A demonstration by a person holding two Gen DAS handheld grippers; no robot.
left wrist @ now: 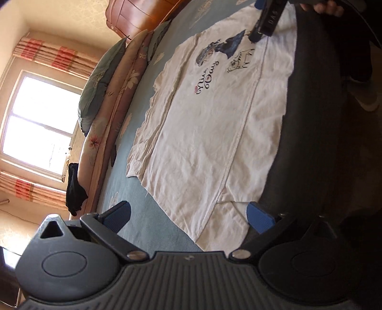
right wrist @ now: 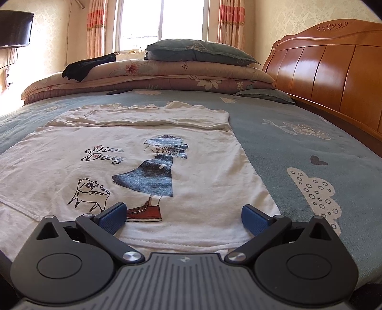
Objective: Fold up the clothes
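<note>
A white T-shirt (right wrist: 133, 167) lies spread flat on the blue patterned bed sheet (right wrist: 286, 147), print side up: a girl in a dark blue dress and red sneakers, a small cartoon cat beside her and the words "Nice Day". Its far part is folded over into a narrow band, and the near hem runs along the edge of the bed.

The right hand-held gripper (right wrist: 183, 218) hovers low over the near hem of the shirt, its blue-padded fingers (right wrist: 112, 218) spread wide apart with nothing between them; the red sneakers of the print sit just beyond the left pad. The left hand-held gripper (left wrist: 188, 215) is at one end of the shirt, also spread wide and holding nothing; its one blue pad (left wrist: 260, 219) sits over a corner of the white cloth, the other over the bare sheet. In the left wrist view the right hand-held gripper (left wrist: 265, 21) shows at the top, over the printed part of the shirt, with a person's fingers (left wrist: 329, 8) on it.

At the far side of the bed, folded floral quilts (right wrist: 148, 74) are stacked with a grey-green pillow (right wrist: 200, 51) on top and a black garment (right wrist: 88, 65) draped over one end. A wooden headboard (right wrist: 322, 66) stands to the right, and a window (right wrist: 162, 21) with striped curtains (right wrist: 229, 21) is behind
</note>
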